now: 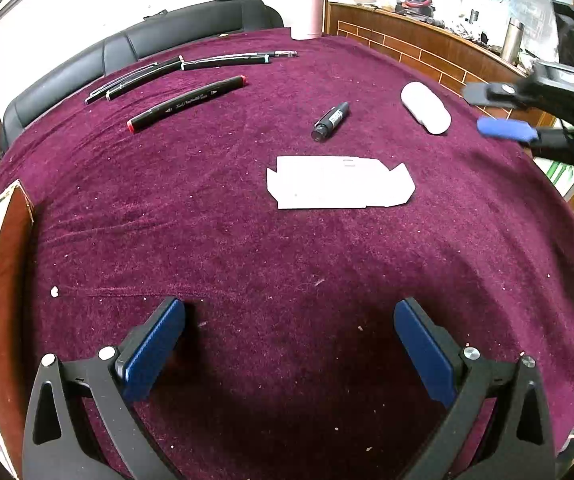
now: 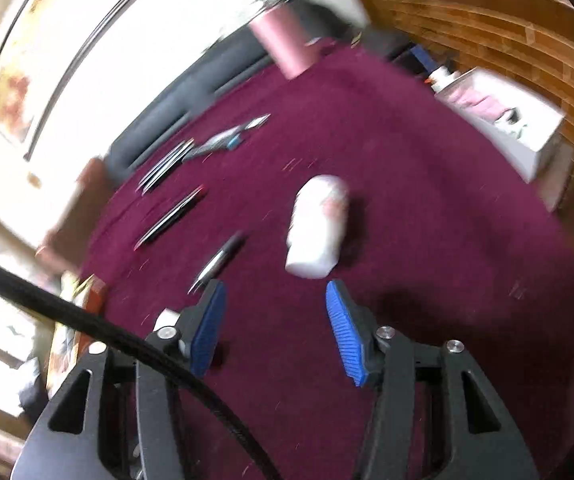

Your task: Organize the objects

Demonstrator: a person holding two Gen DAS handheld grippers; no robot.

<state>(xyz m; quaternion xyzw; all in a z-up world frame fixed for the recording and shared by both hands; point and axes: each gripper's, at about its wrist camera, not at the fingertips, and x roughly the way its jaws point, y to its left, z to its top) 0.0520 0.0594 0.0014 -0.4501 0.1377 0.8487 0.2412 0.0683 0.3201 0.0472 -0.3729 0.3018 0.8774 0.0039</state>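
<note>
On the purple cloth lie a white case (image 1: 425, 107), a short black marker (image 1: 330, 121), a flat white paper cutout (image 1: 341, 182), a red-capped black marker (image 1: 186, 103) and several dark pens (image 1: 191, 69) at the far left. My left gripper (image 1: 289, 312) is open and empty over the near cloth. My right gripper (image 2: 275, 294) is open and empty, just short of the white case (image 2: 317, 227), with the short marker (image 2: 218, 261) to its left. It also shows in the left wrist view (image 1: 487, 110), at the right beside the case. The right wrist view is blurred.
A pink bottle (image 1: 307, 4) stands at the table's far edge, also in the right wrist view (image 2: 281, 42). A black sofa (image 1: 135, 44) runs behind the table. A wooden counter (image 1: 427, 46) stands at the far right. A brown box (image 1: 5, 248) sits at the left edge.
</note>
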